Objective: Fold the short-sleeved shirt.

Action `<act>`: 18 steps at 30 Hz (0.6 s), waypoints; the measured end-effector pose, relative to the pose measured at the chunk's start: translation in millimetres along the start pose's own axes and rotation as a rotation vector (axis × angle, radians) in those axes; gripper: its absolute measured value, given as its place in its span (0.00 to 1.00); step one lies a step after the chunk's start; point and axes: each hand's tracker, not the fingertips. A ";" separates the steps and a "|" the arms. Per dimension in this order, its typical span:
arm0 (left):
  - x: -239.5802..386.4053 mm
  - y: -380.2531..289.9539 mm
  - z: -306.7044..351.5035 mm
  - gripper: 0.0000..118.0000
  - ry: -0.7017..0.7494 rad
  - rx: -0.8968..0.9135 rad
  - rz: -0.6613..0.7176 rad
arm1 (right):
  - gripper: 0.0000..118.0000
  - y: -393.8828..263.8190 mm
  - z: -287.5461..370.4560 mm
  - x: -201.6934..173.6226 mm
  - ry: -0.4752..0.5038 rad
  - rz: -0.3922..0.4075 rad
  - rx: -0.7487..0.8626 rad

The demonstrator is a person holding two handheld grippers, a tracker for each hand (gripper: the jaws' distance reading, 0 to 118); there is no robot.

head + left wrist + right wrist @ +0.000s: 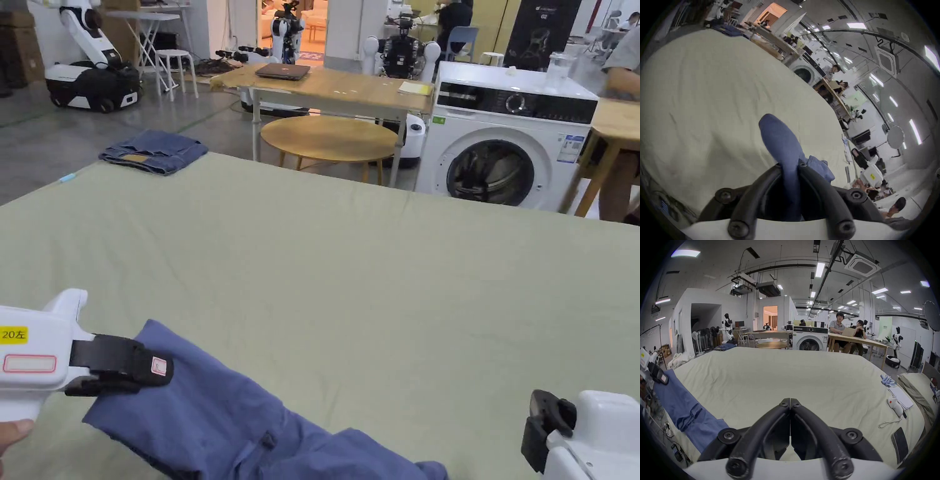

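Observation:
A blue short-sleeved shirt (237, 425) lies bunched along the near left of the pale green bed sheet (350, 262). My left gripper (150, 374) is shut on one end of it. In the left gripper view, both jaws of this gripper (790, 165) press on a fold of the shirt (778, 138) that sticks out past the tips. My right gripper (545, 431) hovers at the near right, away from the shirt. In the right gripper view its jaws (790, 402) meet with nothing between them, and the shirt (680, 402) stretches off to the left toward the left gripper (657, 374).
Folded blue jeans (153, 151) sit at the bed's far left corner. A washing machine (506, 137) and a round wooden table (328, 139) stand beyond the far edge. On the bed's right side lie a white device (894, 405), papers, a dark phone (899, 444) and a pillow (916, 386).

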 end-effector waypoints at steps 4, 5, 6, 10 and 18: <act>37.0 10.2 -15.4 0.02 0.061 -0.046 -0.104 | 0.00 -0.7 -1.6 -2.3 0.015 -0.004 -0.003; 46.7 10.6 -20.0 0.02 0.067 -0.068 -0.131 | 0.00 -1.2 -1.6 -2.5 0.017 -0.005 -0.004; 56.4 9.5 -24.7 0.02 0.072 -0.078 -0.147 | 0.00 -1.7 -1.7 -2.3 0.017 -0.006 -0.006; 92.2 6.6 -48.2 0.02 0.085 -0.142 -0.251 | 0.00 -5.0 -1.9 0.6 0.016 -0.010 -0.016; 149.1 -11.9 -110.2 0.02 0.041 -0.279 -0.356 | 0.00 -11.6 0.1 7.5 0.004 -0.010 -0.032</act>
